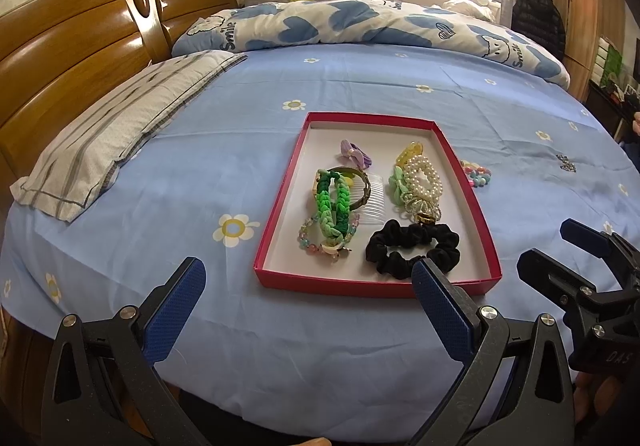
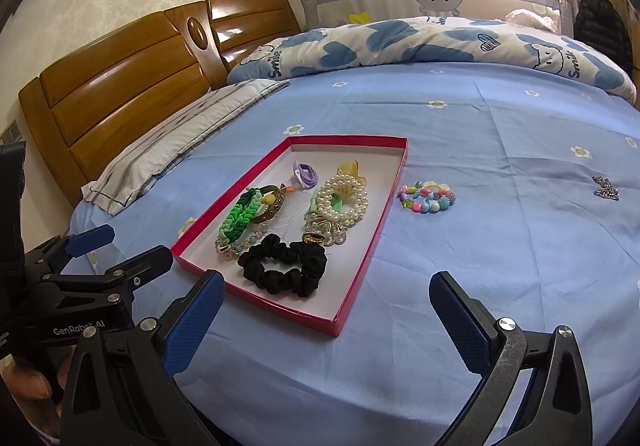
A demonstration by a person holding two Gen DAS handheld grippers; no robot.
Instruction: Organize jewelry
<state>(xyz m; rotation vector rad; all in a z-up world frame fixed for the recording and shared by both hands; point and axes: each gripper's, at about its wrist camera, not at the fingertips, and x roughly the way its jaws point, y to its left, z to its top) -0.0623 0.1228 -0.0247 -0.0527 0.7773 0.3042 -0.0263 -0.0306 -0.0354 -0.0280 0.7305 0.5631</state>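
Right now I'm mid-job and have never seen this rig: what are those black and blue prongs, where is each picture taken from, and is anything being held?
No robot arm here: a person holds a two-finger gripper in each hand, with a fisheye camera looking along its fingers. One picture is from the left gripper, the other from the right gripper; each also catches the other gripper at its edge. Both stand open and hold nothing. They hover over a bed with a blue flowered sheet. On it lies a red tray holding a black scrunchie, a green braided bracelet, a pearl bracelet and other small pieces. Outside the tray lie a colourful bead bracelet and a sparkly clip.
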